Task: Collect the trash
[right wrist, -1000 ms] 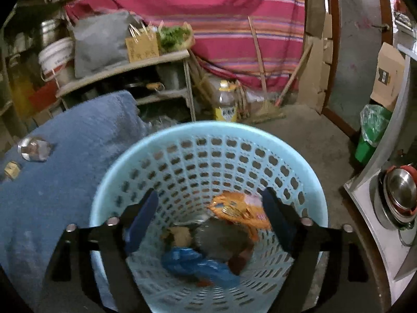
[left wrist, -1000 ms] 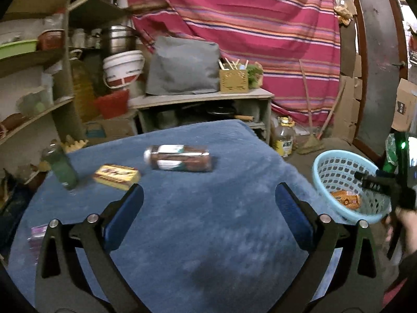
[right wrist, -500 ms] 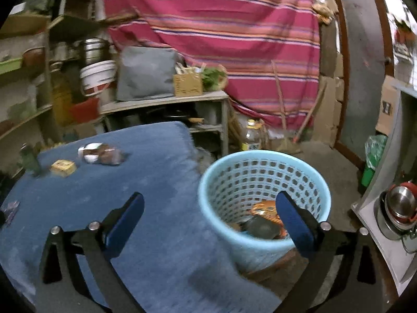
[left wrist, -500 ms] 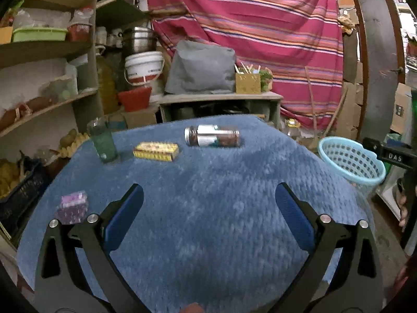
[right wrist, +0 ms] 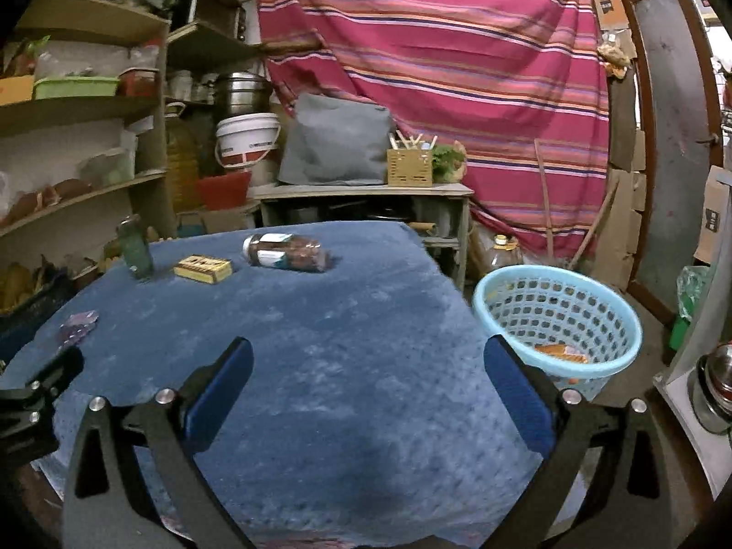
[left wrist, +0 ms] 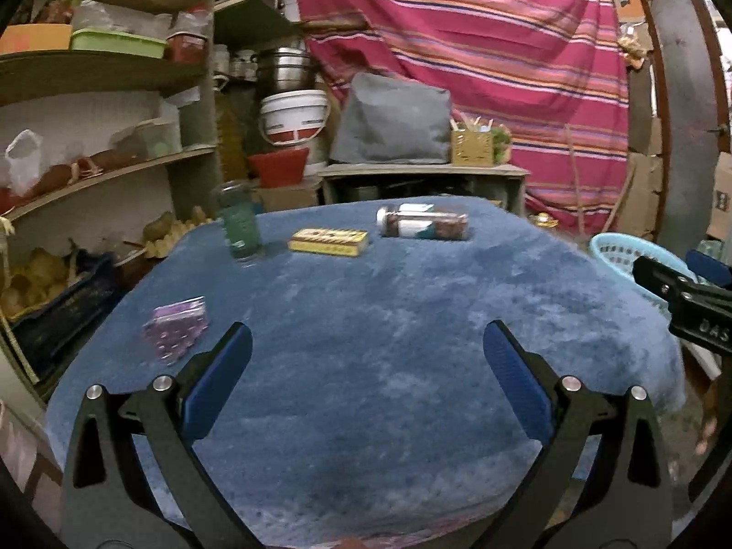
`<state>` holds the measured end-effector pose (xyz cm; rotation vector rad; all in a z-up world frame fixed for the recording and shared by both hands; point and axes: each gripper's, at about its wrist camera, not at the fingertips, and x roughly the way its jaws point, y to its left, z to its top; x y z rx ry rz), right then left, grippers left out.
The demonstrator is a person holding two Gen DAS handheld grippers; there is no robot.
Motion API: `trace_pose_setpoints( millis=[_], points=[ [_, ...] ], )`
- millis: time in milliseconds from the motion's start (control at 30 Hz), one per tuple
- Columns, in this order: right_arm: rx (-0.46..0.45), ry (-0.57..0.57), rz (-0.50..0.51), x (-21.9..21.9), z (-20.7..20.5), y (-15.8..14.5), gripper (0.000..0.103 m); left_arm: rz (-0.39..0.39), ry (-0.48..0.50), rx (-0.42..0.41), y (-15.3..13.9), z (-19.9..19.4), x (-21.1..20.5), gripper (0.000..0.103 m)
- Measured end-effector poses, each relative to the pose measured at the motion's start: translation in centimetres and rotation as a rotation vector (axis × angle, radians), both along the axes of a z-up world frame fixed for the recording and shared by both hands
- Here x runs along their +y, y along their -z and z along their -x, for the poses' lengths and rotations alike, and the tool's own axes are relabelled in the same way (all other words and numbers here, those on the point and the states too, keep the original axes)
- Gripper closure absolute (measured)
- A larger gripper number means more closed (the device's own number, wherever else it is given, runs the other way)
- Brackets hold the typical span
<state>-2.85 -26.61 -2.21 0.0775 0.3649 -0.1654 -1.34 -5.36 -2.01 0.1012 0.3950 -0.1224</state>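
Both the left gripper (left wrist: 366, 366) and the right gripper (right wrist: 368, 368) hang over the blue worktop (right wrist: 320, 343) with jaws wide apart and nothing between them. Some trash already lies in the light blue basket (right wrist: 556, 315) beside the worktop. Left to collect, by the look of it: a purple packet (left wrist: 176, 331), a yellow box (left wrist: 328, 241), a lying jar (left wrist: 423, 227) and a green cup (left wrist: 239, 230).

Light-blue mesh basket (right wrist: 556, 320) beside table holds orange wrapper (right wrist: 560, 351); jar (right wrist: 286, 252) lies sideways.
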Motion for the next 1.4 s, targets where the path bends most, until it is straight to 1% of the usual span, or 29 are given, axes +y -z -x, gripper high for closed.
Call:
trace_pose_setpoints(
  millis=[100,233,367,567,733,967,1100,1400],
  points=[
    [0.006,-0.008,0.024,1.6,0.2,0.8,0.004,0.009,-0.015,0.002,0.5,0.2,0.9,0.005],
    [0.007,-0.019,0.045,2.8,0.1,1.2,0.004,-0.002,-0.023,-0.003,0.8,0.1,1.3,0.005],
    [-0.008,-0.002,0.064,3.2,0.4,1.2,0.004,0.026,-0.017,0.011,0.9,-0.2,1.6,0.005],
    [0.012,0.01,0.05,2.8,0.5,1.6,0.004,0.04,-0.008,0.021,1.0,-0.5,1.4,0.005],
    [0.0,0.024,0.074,2.9,0.9,1.5,0.004,0.031,0.003,0.03,1.4,-0.5,0.8,0.005],
    [0.01,0.013,0.075,2.8,0.8,1.7,0.004,0.033,0.005,0.016,1.3,-0.4,0.2,0.005],
    [0.008,0.007,0.078,2.7,0.8,1.7,0.004,0.017,-0.003,0.004,1.3,-0.3,-0.2,0.005],
    [0.005,0.004,0.077,2.8,0.8,1.7,0.004,0.019,-0.009,-0.012,1.1,-0.2,0.0,0.005]
  ],
)
